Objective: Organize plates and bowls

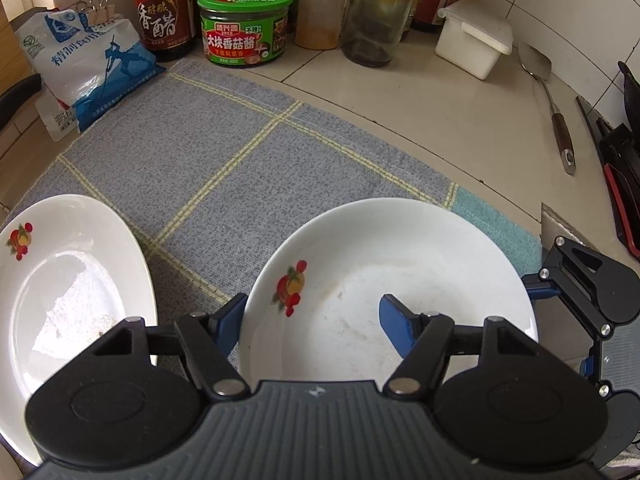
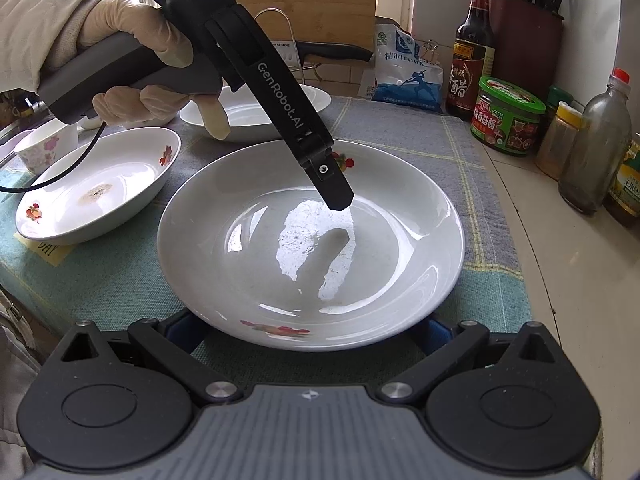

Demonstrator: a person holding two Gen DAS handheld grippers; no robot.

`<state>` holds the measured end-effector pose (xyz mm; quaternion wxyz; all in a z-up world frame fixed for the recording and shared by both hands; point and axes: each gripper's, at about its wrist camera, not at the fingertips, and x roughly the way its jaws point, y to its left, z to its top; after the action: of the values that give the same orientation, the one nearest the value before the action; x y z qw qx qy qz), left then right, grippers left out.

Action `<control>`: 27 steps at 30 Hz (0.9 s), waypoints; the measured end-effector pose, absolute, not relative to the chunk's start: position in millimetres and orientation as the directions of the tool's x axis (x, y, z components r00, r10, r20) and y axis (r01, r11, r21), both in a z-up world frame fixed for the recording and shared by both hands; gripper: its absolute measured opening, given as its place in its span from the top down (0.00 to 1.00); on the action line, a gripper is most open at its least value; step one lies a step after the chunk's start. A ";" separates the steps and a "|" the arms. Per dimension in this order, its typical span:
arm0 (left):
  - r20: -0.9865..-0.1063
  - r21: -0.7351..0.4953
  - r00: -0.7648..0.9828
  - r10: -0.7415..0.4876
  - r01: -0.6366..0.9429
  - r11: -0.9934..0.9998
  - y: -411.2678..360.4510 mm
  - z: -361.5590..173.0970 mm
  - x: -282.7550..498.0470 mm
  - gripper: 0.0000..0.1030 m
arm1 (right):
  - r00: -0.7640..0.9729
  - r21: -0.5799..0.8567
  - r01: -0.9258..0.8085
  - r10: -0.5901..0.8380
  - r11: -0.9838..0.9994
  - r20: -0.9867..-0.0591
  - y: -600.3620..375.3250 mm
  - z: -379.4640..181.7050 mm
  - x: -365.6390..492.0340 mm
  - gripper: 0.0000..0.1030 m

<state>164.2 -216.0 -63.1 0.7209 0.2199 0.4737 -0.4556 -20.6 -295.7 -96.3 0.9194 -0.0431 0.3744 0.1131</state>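
Observation:
A white plate with a fruit print (image 1: 396,280) lies on the grey checked cloth (image 1: 240,152). My left gripper (image 1: 312,320) is open, one blue finger (image 1: 230,320) outside the plate's left rim, the other finger (image 1: 396,320) over its inside. In the right wrist view the same plate (image 2: 240,264) lies in front, the left gripper's finger (image 2: 336,192) just above it. My right gripper (image 2: 308,332) is open, its fingers mostly hidden under the plate's near rim. A second fruit-print plate (image 1: 60,300) lies to the left, also in the right wrist view (image 2: 100,188). A third plate (image 2: 256,114) sits behind.
Jars, bottles and a salt bag (image 1: 84,68) line the back wall. A white box (image 1: 472,40) and a metal spatula (image 1: 548,100) lie at the right. A small flowered cup (image 2: 44,148) stands far left. A knife block (image 2: 524,36) stands at the back.

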 end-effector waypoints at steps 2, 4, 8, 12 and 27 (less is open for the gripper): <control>-0.884 -0.112 0.134 -0.448 0.869 0.482 -216.0 -62.8 164.0 0.33 | 0.690 0.005 -0.239 0.174 0.971 -0.702 -295.2 -95.7 -19.9 0.00; -0.886 -0.101 0.137 -0.444 0.876 0.472 -216.6 -62.3 162.7 0.33 | 0.685 0.006 -0.240 0.174 0.971 -0.708 -295.2 -95.2 -19.0 0.00; -0.879 -0.113 0.135 -0.457 0.873 0.475 -215.1 -60.1 163.4 0.33 | 0.673 0.017 -0.242 0.181 0.970 -0.718 -297.1 -94.0 -16.9 0.00; -0.869 -0.116 0.143 -0.473 0.871 0.477 -216.5 -53.6 166.6 0.33 | 0.666 0.013 -0.247 0.180 0.969 -0.724 -299.7 -90.2 -12.6 0.00; -0.834 -0.111 0.193 -0.516 0.858 0.501 -250.0 -47.9 209.5 0.33 | 0.681 -0.043 -0.278 0.166 0.960 -0.713 -340.3 -77.6 33.6 0.00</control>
<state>209.5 -250.0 -47.9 0.7474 0.1950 0.4381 -0.4598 33.6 -340.3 -77.6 0.9139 -0.0738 0.3803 0.1215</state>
